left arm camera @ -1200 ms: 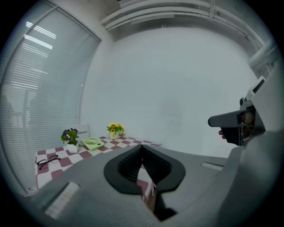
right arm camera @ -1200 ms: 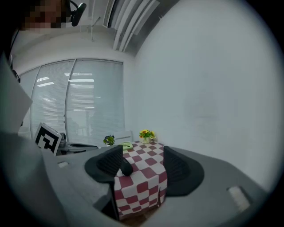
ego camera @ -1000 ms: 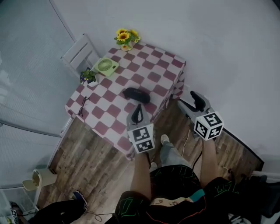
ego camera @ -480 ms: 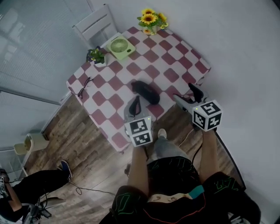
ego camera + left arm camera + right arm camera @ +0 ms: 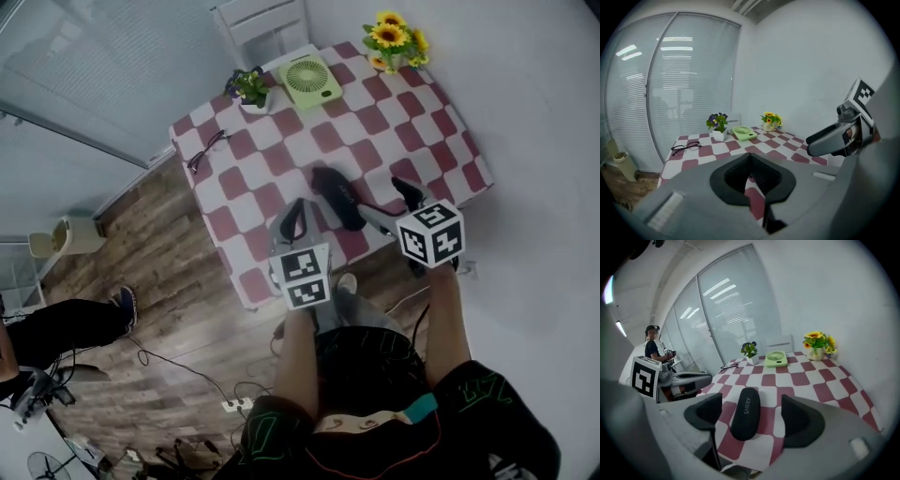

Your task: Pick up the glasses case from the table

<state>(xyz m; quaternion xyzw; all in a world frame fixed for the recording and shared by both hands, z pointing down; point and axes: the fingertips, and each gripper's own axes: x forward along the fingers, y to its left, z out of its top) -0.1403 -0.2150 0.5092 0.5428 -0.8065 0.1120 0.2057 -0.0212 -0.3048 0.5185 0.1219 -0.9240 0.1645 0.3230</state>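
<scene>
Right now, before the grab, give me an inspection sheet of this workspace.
Surface: table under a red-and-white checked cloth.
Job's things: black glasses case lying on the cloth near the front edge, not gripped.
Clutter: eyeglasses, green fan, potted purple flowers, sunflower pot, all apart from the case.
Grippers: left claw shut, empty; right claw open, its jaws have just been opening, the case in line between them, untouched.
Cables: cords and a power strip on the floor.
Surroundings: wood floor, white chair, bin, a second person at the left.
</scene>
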